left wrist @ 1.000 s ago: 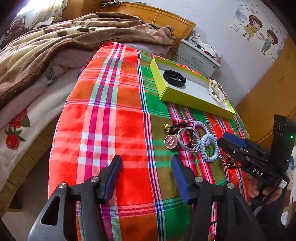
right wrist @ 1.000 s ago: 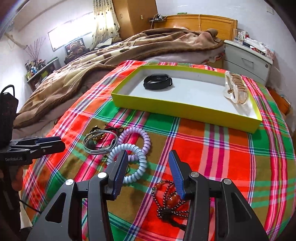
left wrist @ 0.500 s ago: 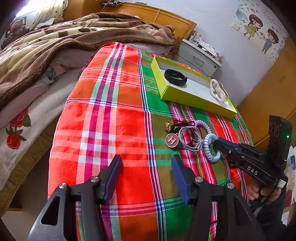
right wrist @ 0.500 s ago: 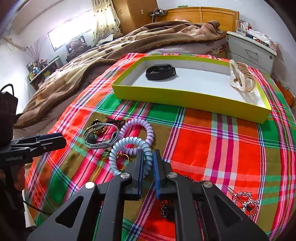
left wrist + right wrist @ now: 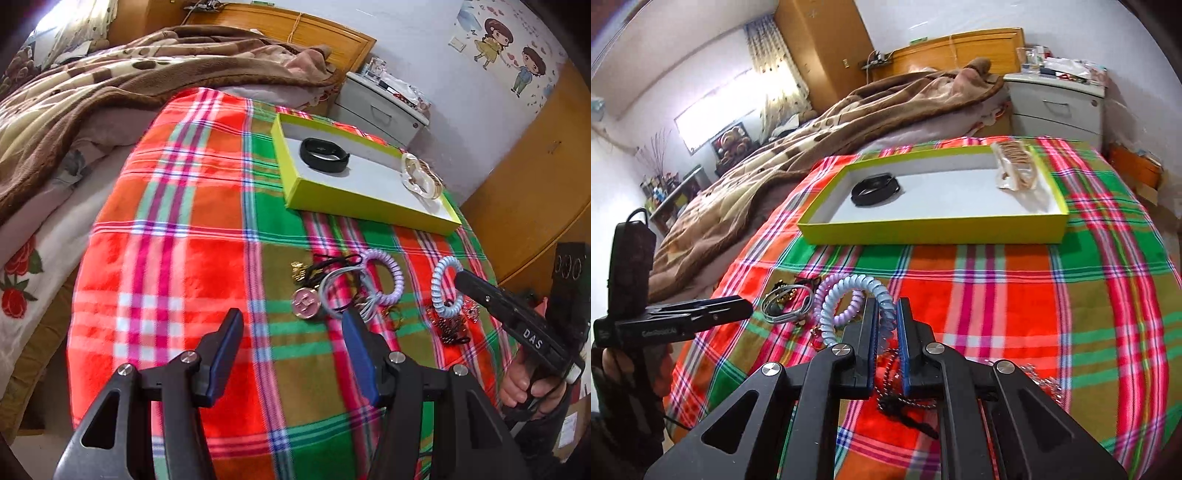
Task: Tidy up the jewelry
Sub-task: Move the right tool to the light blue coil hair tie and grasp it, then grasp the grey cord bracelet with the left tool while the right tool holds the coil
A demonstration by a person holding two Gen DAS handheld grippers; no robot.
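The right gripper (image 5: 885,320) is clenched on the blue coil (image 5: 849,295), its pads having closed on the coil's rim within the last second; the coil stands up off the cloth (image 5: 177,258), just beside the purple coil (image 5: 384,273) that lies flat. The left gripper (image 5: 291,350) is released, with nothing between its fingers, above the cloth's near edge.

The plaid cloth, red, green and orange, covers the surface. Near its far edge sits the yellow box (image 5: 934,230), white inside, with a black band (image 5: 875,188) at its left end and a clear bag of bangles (image 5: 1015,166) at its right end. At the middle of the cloth lies a tangle: a grey loop (image 5: 340,291), black cord, a round pink charm (image 5: 306,303) and gold pieces. A dark beaded strand (image 5: 905,391) lies nearer, under the right gripper.

Beyond the cloth are a bed with a brown blanket (image 5: 812,133), a wooden headboard (image 5: 960,48), a white nightstand (image 5: 1056,107), a curtained window and cartoon wall stickers (image 5: 509,55).
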